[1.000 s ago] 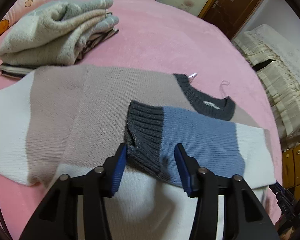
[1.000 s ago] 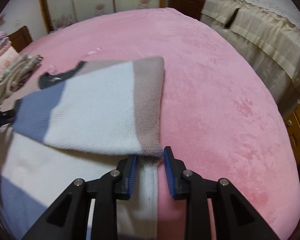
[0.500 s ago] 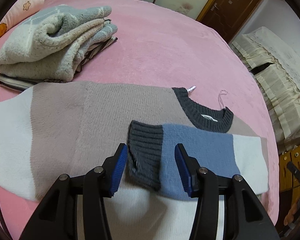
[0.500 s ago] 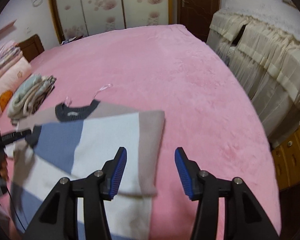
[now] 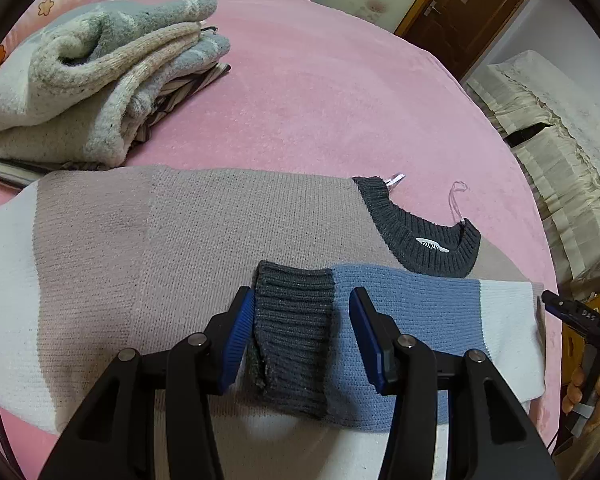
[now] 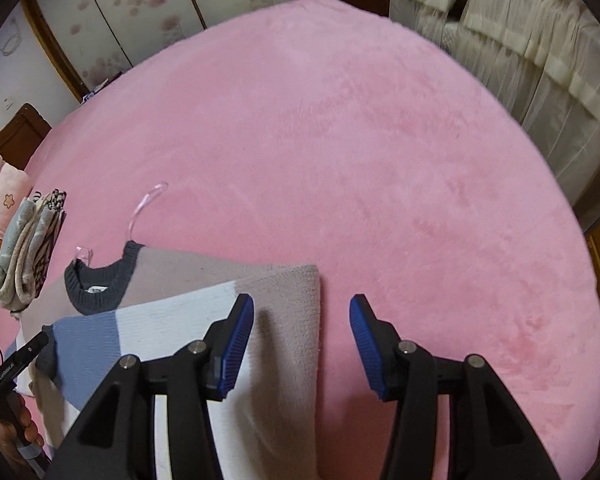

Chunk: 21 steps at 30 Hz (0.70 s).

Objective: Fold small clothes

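Sweater (image 5: 204, 248), striped in taupe, white and blue with a dark grey collar (image 5: 420, 240), lies flat on the pink bed (image 5: 320, 92), its body spread across the near part of the cover. We find one sleeve (image 5: 400, 320) already laid across the chest, its ribbed grey cuff (image 5: 292, 332) resting near the middle of the body.

We judge the step in hand to be the sleeve fold on the wearer's one side, now set down. The other sleeve, running off the left of the left wrist view, is not yet folded, and we judge that the next move calls for a grip on its cuff end and a carry across the chest to match.

Left tool (image 5: 300, 336) stands half open over the cuff; the blue pads (image 5: 240, 340) flank the rib without pressing it, so nothing is held. Right tool (image 6: 300, 336) is likewise half open and empty, poised over the folded taupe edge (image 6: 300, 320) of the sweater where it meets the bare cover.

Open room is ample: the bed beyond the collar and to the right of the sweater is clear pink cover. A stack of folded clothes (image 5: 92, 80) sits near the sweater's far left shoulder, just beside it, and narrows the room there. A clear hanger loop (image 5: 458, 204) lies at the collar.
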Motion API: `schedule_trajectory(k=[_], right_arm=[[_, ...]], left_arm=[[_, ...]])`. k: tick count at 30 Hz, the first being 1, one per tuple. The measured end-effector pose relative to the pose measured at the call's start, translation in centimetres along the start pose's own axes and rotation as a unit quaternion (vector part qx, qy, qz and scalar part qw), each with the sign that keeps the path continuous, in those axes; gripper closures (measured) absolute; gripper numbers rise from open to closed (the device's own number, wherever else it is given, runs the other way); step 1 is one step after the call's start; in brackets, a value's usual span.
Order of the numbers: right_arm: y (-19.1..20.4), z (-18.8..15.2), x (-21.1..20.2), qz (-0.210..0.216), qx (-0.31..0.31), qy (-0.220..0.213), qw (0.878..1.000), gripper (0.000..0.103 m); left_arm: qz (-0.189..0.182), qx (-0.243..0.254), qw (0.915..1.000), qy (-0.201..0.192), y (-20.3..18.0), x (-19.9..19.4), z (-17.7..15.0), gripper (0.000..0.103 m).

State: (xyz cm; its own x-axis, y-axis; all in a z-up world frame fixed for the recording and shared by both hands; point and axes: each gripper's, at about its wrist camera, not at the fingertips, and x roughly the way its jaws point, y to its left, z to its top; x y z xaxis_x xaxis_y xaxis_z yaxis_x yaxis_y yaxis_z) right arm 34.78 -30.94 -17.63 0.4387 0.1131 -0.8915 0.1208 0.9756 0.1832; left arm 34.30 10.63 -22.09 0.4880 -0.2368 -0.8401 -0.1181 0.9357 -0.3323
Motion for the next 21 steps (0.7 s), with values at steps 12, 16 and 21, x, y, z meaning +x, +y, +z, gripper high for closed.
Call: schedule_trajectory(k=[12,16,21], right_arm=[[0.2,-1.3,0.8,-0.038,-0.024,-0.017,0.999,0.095],[0.0,-1.5,1.1,-0.048,-0.018,-0.021,0.998,0.095],[0.1,-2.2,2.2,-0.062,-0.024,-0.023,0.998,0.095]], left_arm=[[0.016,0.0,0.9999,-0.002,0.3,0.5,-0.2,0.078],[0.031,0.018,0.9993,-0.007,-0.1,0.6,-0.5,0.081],[0.079,0.063,0.9947,-0.019,-1.0,1.4,-1.6,0.086]])
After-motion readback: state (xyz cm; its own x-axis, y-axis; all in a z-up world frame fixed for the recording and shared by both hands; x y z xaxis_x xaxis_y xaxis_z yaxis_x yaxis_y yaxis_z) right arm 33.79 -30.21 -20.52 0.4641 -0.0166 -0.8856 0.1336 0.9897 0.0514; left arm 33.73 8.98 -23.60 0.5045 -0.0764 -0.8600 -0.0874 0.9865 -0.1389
